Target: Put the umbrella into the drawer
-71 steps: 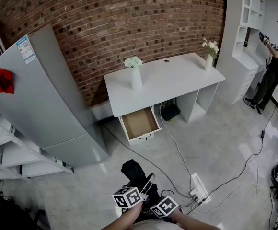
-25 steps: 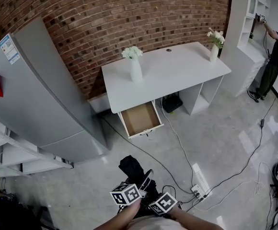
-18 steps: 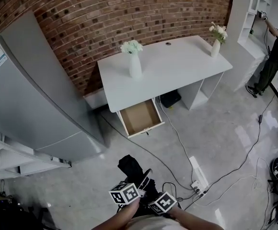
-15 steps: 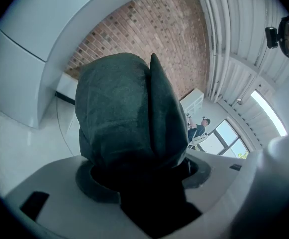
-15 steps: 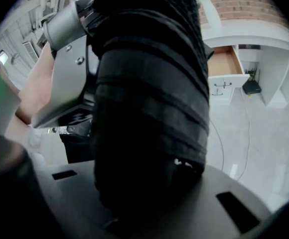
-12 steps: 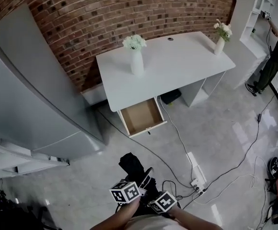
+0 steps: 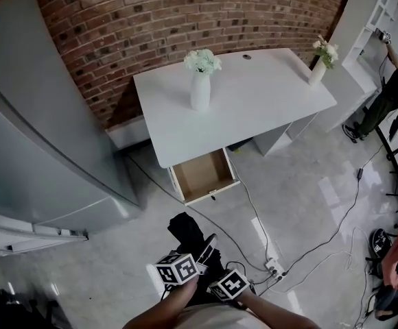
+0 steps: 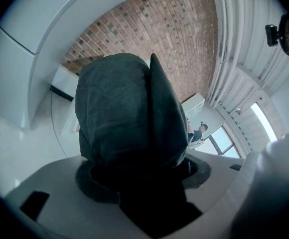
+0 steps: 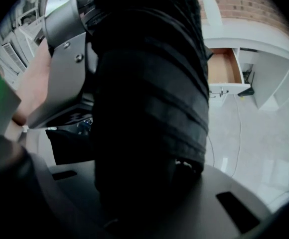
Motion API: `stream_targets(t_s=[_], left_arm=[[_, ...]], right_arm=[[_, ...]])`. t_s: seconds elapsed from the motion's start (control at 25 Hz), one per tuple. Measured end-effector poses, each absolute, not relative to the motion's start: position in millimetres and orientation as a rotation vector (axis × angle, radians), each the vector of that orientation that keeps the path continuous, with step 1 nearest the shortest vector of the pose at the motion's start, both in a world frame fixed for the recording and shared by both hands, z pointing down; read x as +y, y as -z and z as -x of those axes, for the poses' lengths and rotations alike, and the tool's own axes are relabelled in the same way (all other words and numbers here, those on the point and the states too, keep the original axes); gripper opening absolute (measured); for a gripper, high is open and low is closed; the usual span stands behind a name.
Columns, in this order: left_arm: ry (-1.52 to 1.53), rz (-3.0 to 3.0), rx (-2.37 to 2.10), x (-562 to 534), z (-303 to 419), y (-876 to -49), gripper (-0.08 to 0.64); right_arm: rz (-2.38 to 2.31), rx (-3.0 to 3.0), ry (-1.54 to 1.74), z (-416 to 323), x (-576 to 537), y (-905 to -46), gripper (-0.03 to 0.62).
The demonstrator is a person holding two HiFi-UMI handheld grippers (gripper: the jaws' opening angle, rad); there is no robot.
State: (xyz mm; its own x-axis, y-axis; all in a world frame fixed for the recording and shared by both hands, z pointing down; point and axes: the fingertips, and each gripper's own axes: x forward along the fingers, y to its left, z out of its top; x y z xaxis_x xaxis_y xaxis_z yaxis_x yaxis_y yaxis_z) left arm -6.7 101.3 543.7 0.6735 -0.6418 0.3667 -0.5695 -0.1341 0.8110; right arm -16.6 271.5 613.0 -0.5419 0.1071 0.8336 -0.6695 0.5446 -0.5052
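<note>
A folded black umbrella [image 7: 187,230] is held low in the head view, pointing toward the desk. My left gripper [image 7: 189,255] has its jaws wide around the umbrella's thick dark bundle [image 8: 129,118] and grips it. My right gripper [image 7: 217,271] is shut on the umbrella [image 9: 149,108] nearer its other end; the black fabric hides both pairs of fingertips. The open drawer [image 7: 202,175], brown inside and empty, juts from under the white desk [image 7: 254,108] ahead. The same drawer [image 9: 223,67] shows in the right gripper view.
Two white vases with flowers [image 7: 200,81] [image 7: 320,64] stand on the desk. A grey fridge [image 7: 27,129] is at the left. Cables and a power strip [image 7: 270,262] lie on the floor to the right. A person [image 7: 391,91] stands by white shelves [image 7: 370,26] at far right.
Both grippers have carried the umbrella forward toward the desk, so the desk and drawer now sit nearer and more central. Both grips are unchanged.
</note>
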Motion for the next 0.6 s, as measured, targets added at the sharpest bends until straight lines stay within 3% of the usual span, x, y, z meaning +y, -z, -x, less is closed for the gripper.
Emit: stream_targets(t_s=[0.6], left_arm=[[0.125, -1.760, -0.969, 50.6, 64.3, -548.7, 0.296]], right_arm=[[-0.479, -1.794, -1.063, 59.0, 225.5, -615.8, 0.032]])
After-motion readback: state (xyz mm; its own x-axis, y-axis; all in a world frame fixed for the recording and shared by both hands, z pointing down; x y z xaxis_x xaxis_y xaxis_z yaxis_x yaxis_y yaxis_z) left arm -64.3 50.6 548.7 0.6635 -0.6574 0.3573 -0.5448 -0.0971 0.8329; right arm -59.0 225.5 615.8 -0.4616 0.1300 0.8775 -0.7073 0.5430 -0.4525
